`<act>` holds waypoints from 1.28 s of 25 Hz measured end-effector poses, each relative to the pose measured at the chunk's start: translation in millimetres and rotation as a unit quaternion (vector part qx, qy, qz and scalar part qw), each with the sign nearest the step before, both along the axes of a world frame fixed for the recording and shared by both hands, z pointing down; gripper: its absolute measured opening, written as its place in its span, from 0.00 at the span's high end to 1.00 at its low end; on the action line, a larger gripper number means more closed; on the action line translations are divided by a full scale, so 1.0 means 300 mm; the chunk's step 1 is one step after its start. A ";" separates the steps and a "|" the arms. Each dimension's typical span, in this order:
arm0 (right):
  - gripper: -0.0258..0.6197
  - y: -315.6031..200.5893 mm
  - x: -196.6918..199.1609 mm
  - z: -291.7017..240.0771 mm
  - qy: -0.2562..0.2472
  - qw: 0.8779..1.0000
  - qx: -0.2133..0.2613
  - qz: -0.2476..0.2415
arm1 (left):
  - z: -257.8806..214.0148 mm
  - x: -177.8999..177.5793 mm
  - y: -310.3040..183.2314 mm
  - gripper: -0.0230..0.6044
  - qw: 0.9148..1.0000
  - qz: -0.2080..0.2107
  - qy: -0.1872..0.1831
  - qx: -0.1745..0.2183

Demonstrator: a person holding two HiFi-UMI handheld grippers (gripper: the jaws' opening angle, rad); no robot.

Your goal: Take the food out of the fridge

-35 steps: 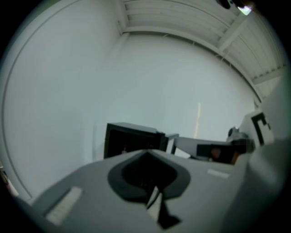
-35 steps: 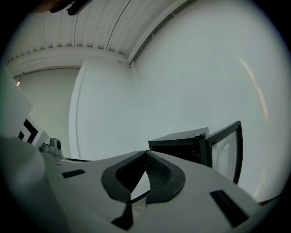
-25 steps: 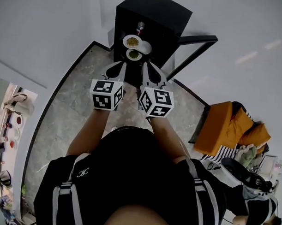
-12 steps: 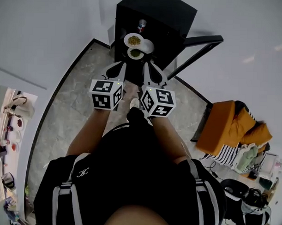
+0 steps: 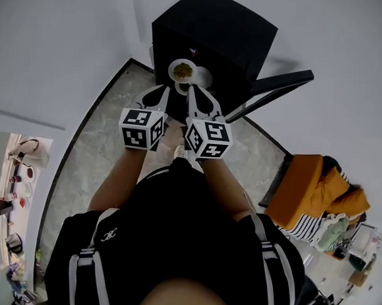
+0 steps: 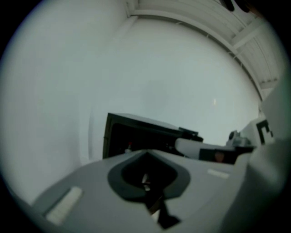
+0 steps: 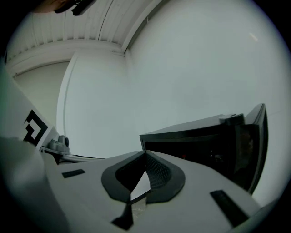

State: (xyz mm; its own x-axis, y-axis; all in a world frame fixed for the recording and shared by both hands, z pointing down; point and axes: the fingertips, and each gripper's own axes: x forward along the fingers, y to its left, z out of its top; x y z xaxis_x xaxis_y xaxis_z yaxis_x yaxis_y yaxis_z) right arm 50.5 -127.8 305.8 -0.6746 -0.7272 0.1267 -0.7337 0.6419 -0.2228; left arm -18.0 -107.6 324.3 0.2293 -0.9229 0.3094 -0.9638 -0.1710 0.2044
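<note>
Left gripper [image 5: 164,89] and right gripper [image 5: 192,89], both clenched empty, face the open fridge [image 5: 214,37]; the food plate [image 5: 182,70] near its shelf's front edge looks rigid, breakable: likely a rim pinch.

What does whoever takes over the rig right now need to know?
Left gripper: shut, nothing between the jaws.
Right gripper: shut, nothing between the jaws.
Both are held side by side, pointing at the black fridge and short of it.
The fridge door stands open to the right in the head view.
Inside, a plate of food sits at the front with a second plate beside it. Anything else inside is too small to tell.
Done: the fridge is open.
Left: open the jaws, reach in, grip the plates and bring the food out. Nothing has been taken out yet.
</note>
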 end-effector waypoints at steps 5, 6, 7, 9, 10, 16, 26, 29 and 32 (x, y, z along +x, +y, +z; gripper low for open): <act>0.96 -0.128 -0.047 0.013 0.012 0.999 0.009 -0.028 | 0.033 -0.033 -0.138 0.96 1.000 -0.016 0.006 -0.019; 0.96 -0.153 -0.049 0.020 0.013 0.999 0.009 -0.030 | 0.045 -0.037 -0.162 0.96 0.999 -0.020 0.008 -0.024; 0.96 -0.178 -0.051 0.030 0.015 0.999 0.006 -0.031 | 0.057 -0.041 -0.186 0.96 0.999 -0.023 0.010 -0.029; 0.96 -0.229 -0.063 0.053 0.017 0.999 0.000 -0.036 | 0.081 -0.049 -0.230 0.96 0.999 -0.029 0.010 -0.037; 0.96 -0.251 -0.070 0.064 0.019 0.999 -0.003 -0.039 | 0.094 -0.054 -0.248 0.96 0.999 -0.032 0.010 -0.041; 0.96 -0.324 -0.105 0.131 0.033 0.998 -0.014 -0.054 | 0.190 -0.091 -0.301 0.96 0.996 -0.053 0.026 -0.067; 0.96 -0.340 -0.170 0.225 0.060 0.997 -0.036 -0.018 | 0.376 -0.174 -0.360 0.95 0.985 -0.017 0.121 -0.121; 0.96 -0.343 -0.156 0.245 0.072 0.996 -0.043 0.013 | 0.473 -0.172 -0.375 0.95 0.965 -0.005 0.212 -0.153; 0.96 -0.331 -0.149 0.259 0.074 0.995 -0.047 0.038 | 0.586 -0.186 -0.386 0.82 0.926 -0.024 0.327 -0.185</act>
State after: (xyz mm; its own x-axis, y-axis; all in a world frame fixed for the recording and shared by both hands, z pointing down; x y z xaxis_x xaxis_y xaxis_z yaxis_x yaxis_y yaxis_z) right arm 5.8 -227.0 383.4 -0.5869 -0.7559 0.2902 -0.8087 0.5647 -0.1647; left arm -73.7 -223.4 500.0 0.4416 -0.7952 0.4155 -0.6176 0.0665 0.7837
